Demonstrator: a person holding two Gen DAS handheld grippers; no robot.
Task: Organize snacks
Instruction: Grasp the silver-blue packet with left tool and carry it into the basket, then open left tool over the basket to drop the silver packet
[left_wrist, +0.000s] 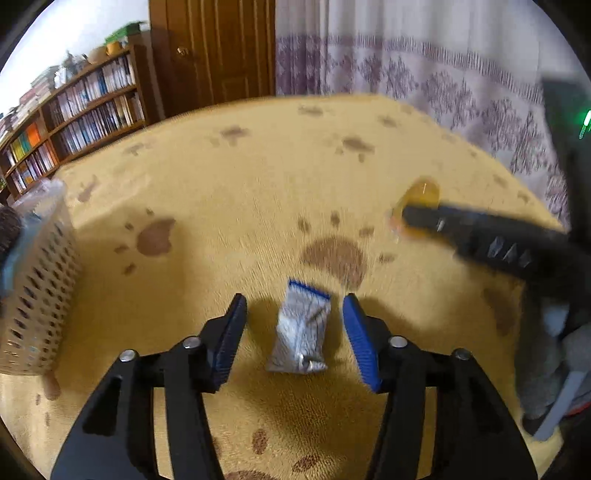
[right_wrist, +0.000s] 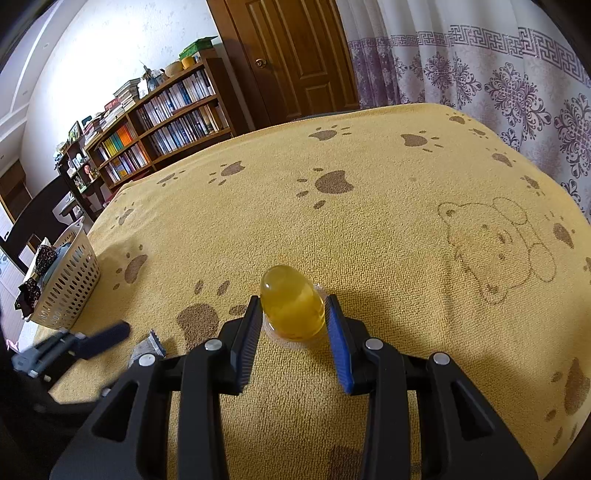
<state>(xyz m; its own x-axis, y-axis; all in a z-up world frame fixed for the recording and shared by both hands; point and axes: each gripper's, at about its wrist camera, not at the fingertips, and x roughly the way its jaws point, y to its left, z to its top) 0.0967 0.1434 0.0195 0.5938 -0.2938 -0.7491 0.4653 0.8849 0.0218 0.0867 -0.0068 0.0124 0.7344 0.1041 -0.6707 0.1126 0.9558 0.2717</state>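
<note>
- The left gripper (left_wrist: 293, 314) is hovering over the yellow paw-print blanket (left_wrist: 240, 177) covering the worktop, jaws spread wide on either side of a silver-and-blue snack packet (left_wrist: 301, 332) and not touching it.
- The packet is lying flat on the blanket.
- The right gripper (right_wrist: 291, 317) is sitting with its jaws closed in against a yellow jelly cup (right_wrist: 291, 304), which is resting dome-up on the blanket.
- A perforated beige basket (right_wrist: 68, 288) holding a few items is standing at the blanket's left edge, well apart from both snacks.
</note>
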